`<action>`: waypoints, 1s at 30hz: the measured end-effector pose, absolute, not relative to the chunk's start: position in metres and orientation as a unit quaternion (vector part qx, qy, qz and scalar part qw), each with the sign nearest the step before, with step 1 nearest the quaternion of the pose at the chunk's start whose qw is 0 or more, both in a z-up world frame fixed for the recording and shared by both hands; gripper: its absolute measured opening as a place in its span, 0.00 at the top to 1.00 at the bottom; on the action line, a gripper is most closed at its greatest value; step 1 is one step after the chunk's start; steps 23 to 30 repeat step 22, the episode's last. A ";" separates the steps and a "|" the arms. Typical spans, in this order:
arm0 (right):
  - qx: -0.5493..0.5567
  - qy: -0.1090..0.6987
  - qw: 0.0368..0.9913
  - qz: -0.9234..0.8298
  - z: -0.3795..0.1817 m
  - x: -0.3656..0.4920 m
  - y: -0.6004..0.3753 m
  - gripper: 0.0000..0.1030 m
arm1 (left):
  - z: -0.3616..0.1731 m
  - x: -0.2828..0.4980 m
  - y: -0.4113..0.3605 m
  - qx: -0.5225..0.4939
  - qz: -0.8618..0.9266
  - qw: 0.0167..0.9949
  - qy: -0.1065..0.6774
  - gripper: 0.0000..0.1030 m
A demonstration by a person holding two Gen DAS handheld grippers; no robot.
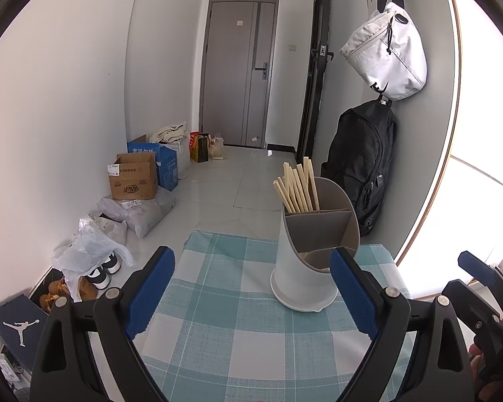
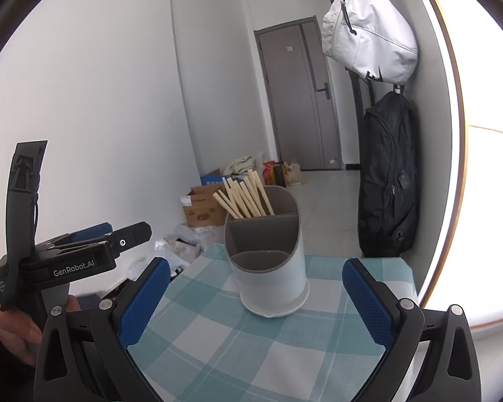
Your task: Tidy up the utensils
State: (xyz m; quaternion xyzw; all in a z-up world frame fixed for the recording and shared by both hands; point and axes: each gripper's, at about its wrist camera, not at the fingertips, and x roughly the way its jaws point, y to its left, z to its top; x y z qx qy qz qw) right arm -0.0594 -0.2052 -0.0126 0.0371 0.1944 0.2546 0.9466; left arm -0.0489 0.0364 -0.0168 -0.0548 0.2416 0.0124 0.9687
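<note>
On checked cloth — white utensil holder, chopsticks upright in rear compartment.

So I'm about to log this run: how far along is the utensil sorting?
Done: the chopsticks stand bundled in the back compartment of the holder. In hand: nothing, the left claw and right claw are both open and empty. Left: no loose utensils show on the tablecloth.
</note>
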 end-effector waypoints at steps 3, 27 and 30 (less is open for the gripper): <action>0.039 0.197 0.946 0.255 -0.013 -0.059 -0.205 0.00 | -0.017 -0.049 0.036 -0.055 0.012 0.969 0.242 0.12; 0.038 0.202 0.944 0.258 -0.015 -0.057 -0.203 0.00 | -0.022 -0.043 0.036 -0.064 -0.002 0.963 0.261 0.12; 0.038 0.202 0.944 0.258 -0.015 -0.057 -0.203 0.00 | -0.022 -0.043 0.036 -0.064 -0.002 0.963 0.261 0.12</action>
